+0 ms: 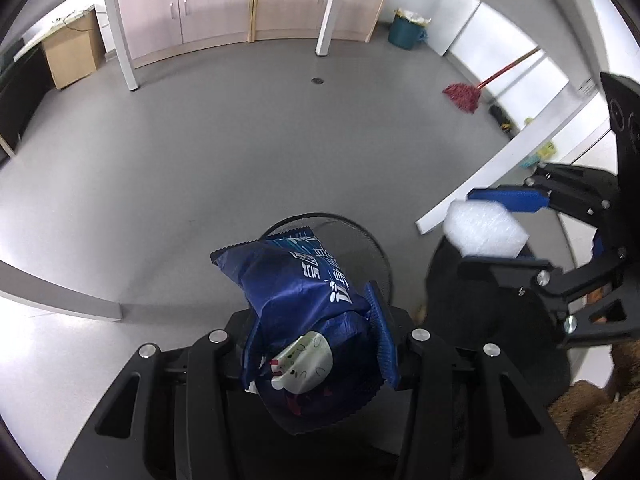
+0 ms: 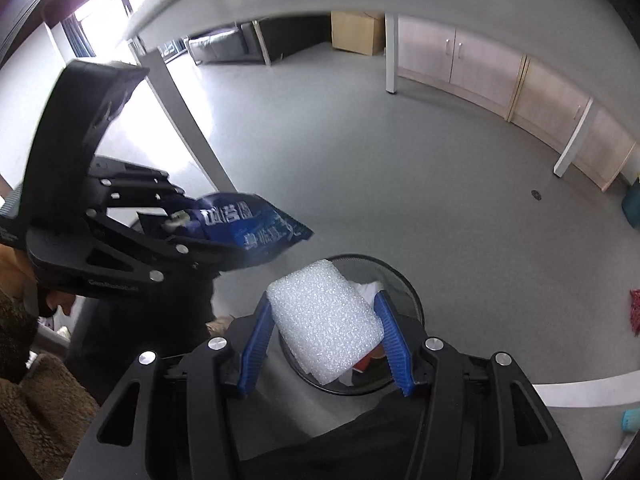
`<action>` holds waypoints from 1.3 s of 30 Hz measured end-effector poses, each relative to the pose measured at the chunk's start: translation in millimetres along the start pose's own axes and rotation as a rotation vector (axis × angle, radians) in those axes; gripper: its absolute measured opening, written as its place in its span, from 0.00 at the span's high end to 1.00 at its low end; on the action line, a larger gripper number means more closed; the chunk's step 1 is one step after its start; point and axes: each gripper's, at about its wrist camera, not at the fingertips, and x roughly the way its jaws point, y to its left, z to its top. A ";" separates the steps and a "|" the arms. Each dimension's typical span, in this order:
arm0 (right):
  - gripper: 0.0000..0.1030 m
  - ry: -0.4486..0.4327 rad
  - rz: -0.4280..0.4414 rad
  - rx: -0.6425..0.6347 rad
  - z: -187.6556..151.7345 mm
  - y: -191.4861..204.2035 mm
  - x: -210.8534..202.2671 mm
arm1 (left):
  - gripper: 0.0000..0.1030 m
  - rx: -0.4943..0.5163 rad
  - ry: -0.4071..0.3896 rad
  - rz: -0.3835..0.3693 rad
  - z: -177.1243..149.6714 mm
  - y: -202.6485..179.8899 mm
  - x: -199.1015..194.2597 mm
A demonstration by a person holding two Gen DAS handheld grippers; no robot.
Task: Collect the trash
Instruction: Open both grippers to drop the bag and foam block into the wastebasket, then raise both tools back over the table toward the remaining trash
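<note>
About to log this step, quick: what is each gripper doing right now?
Left gripper: closed on the blue snack bag.
Right gripper: closed on the white foam block, over the mesh bin.

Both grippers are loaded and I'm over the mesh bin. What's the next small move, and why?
Probably open the right gripper first: its white foam block hangs directly above the black mesh bin, which already holds trash. The left gripper, clamping the blue snack bag, sits near the rim and may need a nudge inward.
</note>
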 end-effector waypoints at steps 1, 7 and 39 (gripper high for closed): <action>0.47 0.010 0.008 0.007 -0.9 -3.8 4.1 | 0.55 0.015 0.008 0.001 0.3 -2.2 2.6; 0.47 0.057 0.013 0.017 -1.7 -10.2 25.8 | 0.55 0.056 0.070 -0.035 2.0 -7.0 26.1; 0.03 0.057 -0.114 -0.009 -7.8 3.5 -7.0 | 0.05 0.041 -0.110 -0.134 -14.9 5.5 -29.8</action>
